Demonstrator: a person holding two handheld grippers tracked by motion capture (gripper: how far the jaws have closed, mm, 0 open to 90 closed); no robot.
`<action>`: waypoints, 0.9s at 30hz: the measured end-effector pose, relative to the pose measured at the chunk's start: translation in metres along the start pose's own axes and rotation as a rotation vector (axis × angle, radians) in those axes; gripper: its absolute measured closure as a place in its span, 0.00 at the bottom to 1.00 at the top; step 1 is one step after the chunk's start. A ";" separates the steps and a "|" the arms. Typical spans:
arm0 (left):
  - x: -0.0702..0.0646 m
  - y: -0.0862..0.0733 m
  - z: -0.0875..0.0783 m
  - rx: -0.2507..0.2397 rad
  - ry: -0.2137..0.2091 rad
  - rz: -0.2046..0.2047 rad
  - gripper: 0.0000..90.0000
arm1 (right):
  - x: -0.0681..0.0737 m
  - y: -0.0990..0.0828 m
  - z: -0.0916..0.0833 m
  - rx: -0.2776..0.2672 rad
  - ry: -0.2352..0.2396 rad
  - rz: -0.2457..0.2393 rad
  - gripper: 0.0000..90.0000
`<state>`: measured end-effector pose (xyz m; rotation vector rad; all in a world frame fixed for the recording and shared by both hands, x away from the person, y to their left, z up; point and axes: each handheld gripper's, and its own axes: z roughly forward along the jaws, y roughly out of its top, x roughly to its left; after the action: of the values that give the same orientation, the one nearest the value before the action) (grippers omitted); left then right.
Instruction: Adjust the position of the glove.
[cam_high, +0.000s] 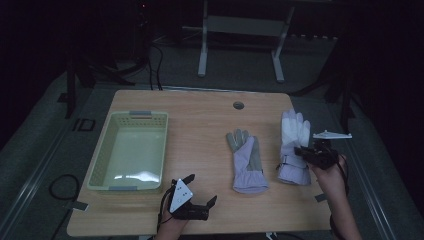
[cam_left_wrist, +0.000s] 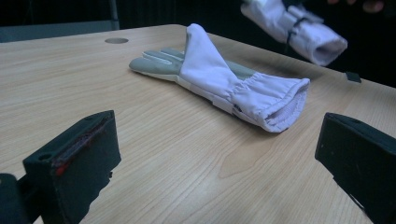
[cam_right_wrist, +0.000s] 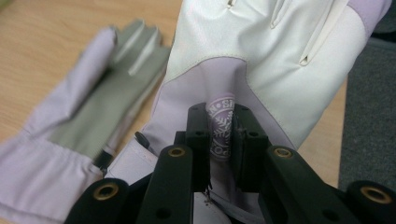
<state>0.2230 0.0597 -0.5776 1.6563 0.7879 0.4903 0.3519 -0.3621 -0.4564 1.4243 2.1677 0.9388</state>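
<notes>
The right gripper (cam_high: 306, 151) pinches a fold of the white-and-lilac glove (cam_high: 294, 145) at the table's (cam_high: 200, 125) three o'clock side. The left gripper (cam_high: 200, 191), jaws spread and empty, sits at six o'clock. A second glove (cam_high: 246, 161) lies centre; a basket (cam_high: 131, 150) at nine.

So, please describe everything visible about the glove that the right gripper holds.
The held glove is a padded winter glove, white on the fingers and back, pale lilac at the cuff, with a dark wrist strap. The right gripper pinches a fold bearing a round snowflake emblem. In the left gripper view its cuff hangs above the table, near the right edge.
</notes>
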 end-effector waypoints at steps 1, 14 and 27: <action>0.000 0.000 0.000 0.001 0.000 0.001 0.00 | 0.002 0.004 -0.003 -0.008 0.003 0.000 0.88; 0.000 0.000 0.000 0.001 -0.002 0.003 0.00 | 0.046 0.040 -0.032 -0.069 0.040 -0.081 0.88; 0.000 0.000 0.000 0.000 -0.004 0.005 0.00 | 0.093 0.043 -0.012 -0.022 0.110 -0.104 0.88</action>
<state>0.2227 0.0594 -0.5776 1.6589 0.7810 0.4905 0.3338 -0.2698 -0.4133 1.2637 2.2790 1.0217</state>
